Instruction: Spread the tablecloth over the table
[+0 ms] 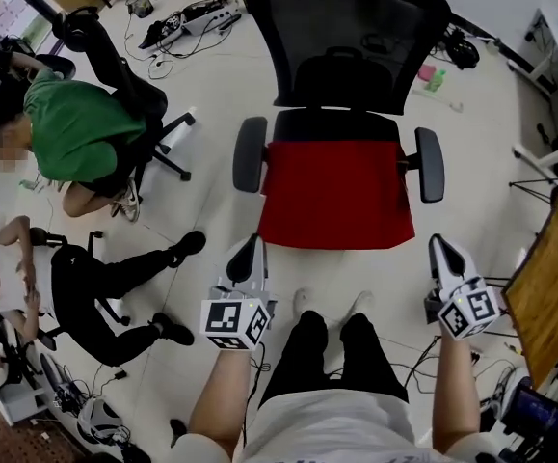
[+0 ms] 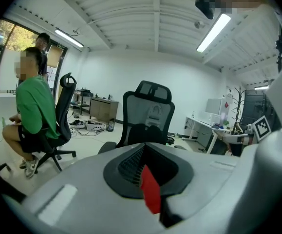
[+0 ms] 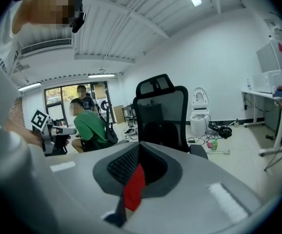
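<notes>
The left hand-held gripper and right hand-held gripper are pinching near corners of the red tablecloth draping the chair.

The left gripper had its jaws together, and a red sliver showed in the dark notch between them (whether pinched there or only seen through the gap could not be told). Beyond it stood a black mesh office chair, facing the camera. At the left a person in a green shirt sat on another chair, and the right gripper's marker cube showed at the far right.
</notes>
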